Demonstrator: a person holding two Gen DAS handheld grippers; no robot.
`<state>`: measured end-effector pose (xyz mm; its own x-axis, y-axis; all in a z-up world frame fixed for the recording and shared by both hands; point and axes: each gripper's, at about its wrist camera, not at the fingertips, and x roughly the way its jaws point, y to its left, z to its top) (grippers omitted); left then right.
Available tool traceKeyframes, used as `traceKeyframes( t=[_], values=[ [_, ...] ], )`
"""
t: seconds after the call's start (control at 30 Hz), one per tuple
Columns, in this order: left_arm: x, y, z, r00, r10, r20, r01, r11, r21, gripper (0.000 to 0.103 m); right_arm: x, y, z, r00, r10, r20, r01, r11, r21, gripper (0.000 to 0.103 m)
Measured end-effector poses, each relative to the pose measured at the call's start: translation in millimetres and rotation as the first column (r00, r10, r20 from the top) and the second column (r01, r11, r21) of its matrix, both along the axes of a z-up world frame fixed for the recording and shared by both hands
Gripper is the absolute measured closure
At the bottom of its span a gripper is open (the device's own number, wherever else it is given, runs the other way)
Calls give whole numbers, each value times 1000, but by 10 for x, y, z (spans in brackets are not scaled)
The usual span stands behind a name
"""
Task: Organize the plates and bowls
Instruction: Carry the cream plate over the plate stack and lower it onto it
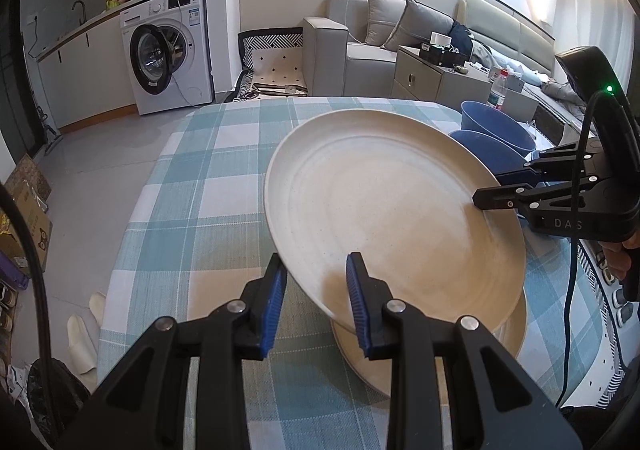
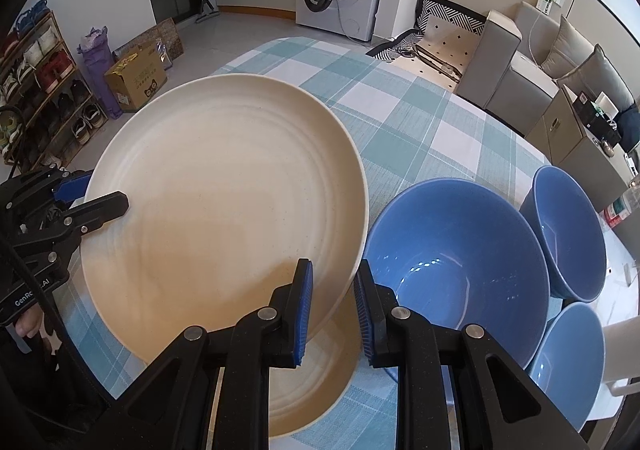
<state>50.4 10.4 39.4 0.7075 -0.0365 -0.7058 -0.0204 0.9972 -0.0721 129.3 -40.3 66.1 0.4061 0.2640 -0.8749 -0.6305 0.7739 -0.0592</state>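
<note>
Stacking step in hand: the left gripper point(image 1: 316, 290) and right gripper point(image 2: 332, 302) each stand clamped narrow on opposite rims of a cream plate point(image 1: 384, 202), held tilted just above a second cream plate point(image 2: 320, 378) on the checked tablecloth point(image 1: 208, 178). Three blue bowls point(image 2: 452, 250) stand beside it. In my judgement the next move calls for levelling the plate, lowering it centred onto the lower one, then releasing both grips.

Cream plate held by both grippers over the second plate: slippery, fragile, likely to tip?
The cream plate looks rigid and probably ceramic, so likely chips if dropped onto the lower plate. Its smooth surface could slip. The left gripper and right gripper pinch only thin rim, so it may tilt.
</note>
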Motion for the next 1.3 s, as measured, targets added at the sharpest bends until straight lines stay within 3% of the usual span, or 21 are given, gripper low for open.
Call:
traceKeyframes(
  t=[1.3],
  values=[
    [-292, -88, -228, 999, -30, -34, 31, 1000, 5, 73, -419, -99, -290, 1000, -16, -15, 16, 1000, 10, 81]
  ],
)
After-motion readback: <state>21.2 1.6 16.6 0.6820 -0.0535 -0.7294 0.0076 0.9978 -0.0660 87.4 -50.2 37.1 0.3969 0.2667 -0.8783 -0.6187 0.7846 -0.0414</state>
